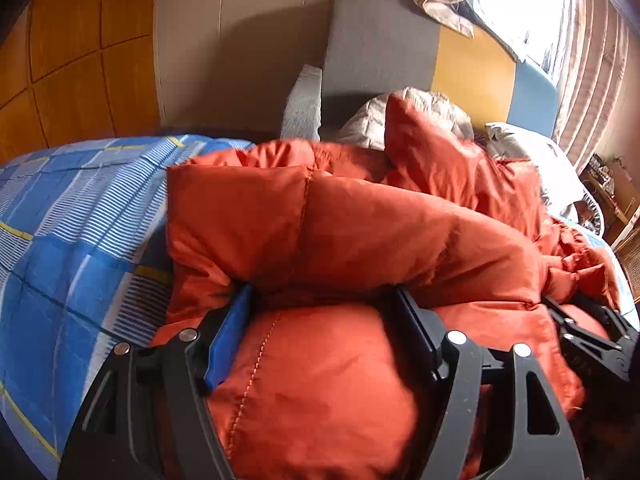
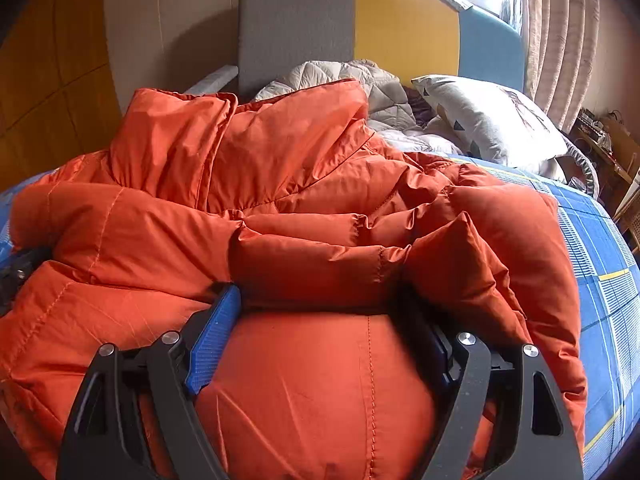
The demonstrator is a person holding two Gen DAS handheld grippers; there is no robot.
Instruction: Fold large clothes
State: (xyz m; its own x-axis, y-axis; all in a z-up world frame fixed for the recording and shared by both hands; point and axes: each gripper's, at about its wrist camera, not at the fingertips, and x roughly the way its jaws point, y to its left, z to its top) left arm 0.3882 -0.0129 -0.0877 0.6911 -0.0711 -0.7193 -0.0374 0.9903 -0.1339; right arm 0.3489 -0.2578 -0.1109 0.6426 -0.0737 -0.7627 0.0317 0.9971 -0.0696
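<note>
My one orange puffer jacket (image 2: 280, 200) lies heaped on the bed, on the blue checked bedsheet (image 1: 72, 240), its quilted, stitched panels puffed up and folded over on themselves, with the raised collar or hood end toward the headboard (image 2: 304, 28). The fabric is a rust-orange shell with matching thread along the seams; I can read no brand, label or writing on it. My left tool (image 1: 320, 300) stands with its jaws spread around a thick roll of the jacket near the bed's left side, and the blue pad (image 1: 228, 340) lies against the fabric; I cannot tell whether it is pinching it. My right tool (image 2: 320, 300) is likewise astride a bulging panel toward the bed's right side, jaws wide and the jacket between them. From the left wrist view the right tool shows at the jacket's far right edge. Behind the jacket lie one grey quilted garment (image 2: 360, 80) and one white pillow (image 2: 488, 120), against the grey, yellow and blue headboard.
</note>
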